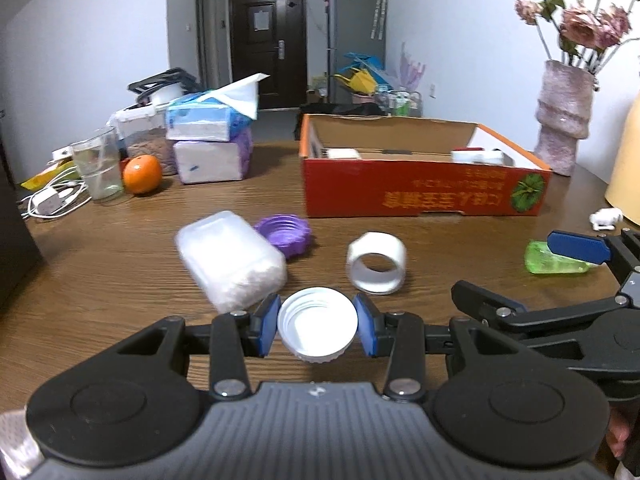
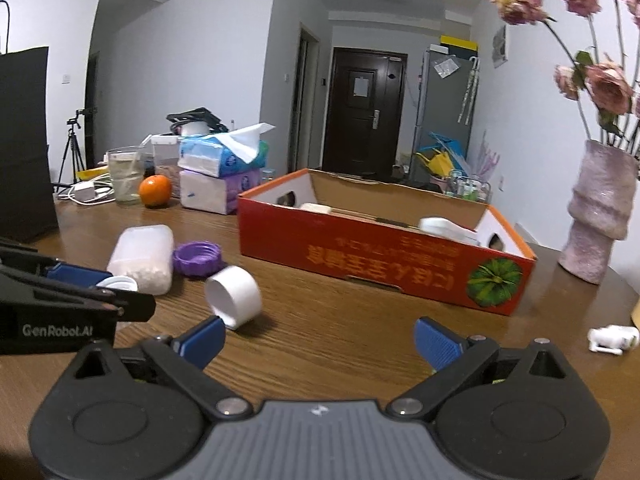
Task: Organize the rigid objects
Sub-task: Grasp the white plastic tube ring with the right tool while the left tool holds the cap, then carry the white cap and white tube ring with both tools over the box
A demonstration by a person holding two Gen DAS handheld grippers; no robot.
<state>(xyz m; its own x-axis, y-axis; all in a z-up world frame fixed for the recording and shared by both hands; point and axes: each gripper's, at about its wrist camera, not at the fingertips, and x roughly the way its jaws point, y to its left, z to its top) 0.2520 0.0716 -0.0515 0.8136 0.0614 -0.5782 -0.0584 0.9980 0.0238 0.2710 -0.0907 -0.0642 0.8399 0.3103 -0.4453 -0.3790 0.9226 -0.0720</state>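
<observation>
My left gripper (image 1: 317,328) is shut on a white screw lid (image 1: 317,325), held just above the wooden table (image 1: 120,264). Beyond it lie a clear plastic jar (image 1: 230,260) of white grains on its side, a purple lid (image 1: 285,235) and a white ring cap (image 1: 377,262). A green plastic piece (image 1: 554,262) lies at right, partly behind my right gripper's finger. My right gripper (image 2: 318,340) is open and empty, with the white ring cap (image 2: 234,296) just beyond its left finger. The red cardboard box (image 2: 384,264) stands farther back with white items inside.
A pink vase (image 2: 600,216) with flowers stands at the right. Tissue packs (image 1: 212,140), an orange (image 1: 142,174), a glass (image 1: 98,164) and a charger with cables (image 1: 50,202) sit at the back left. A small white toy (image 2: 612,338) lies near the right edge.
</observation>
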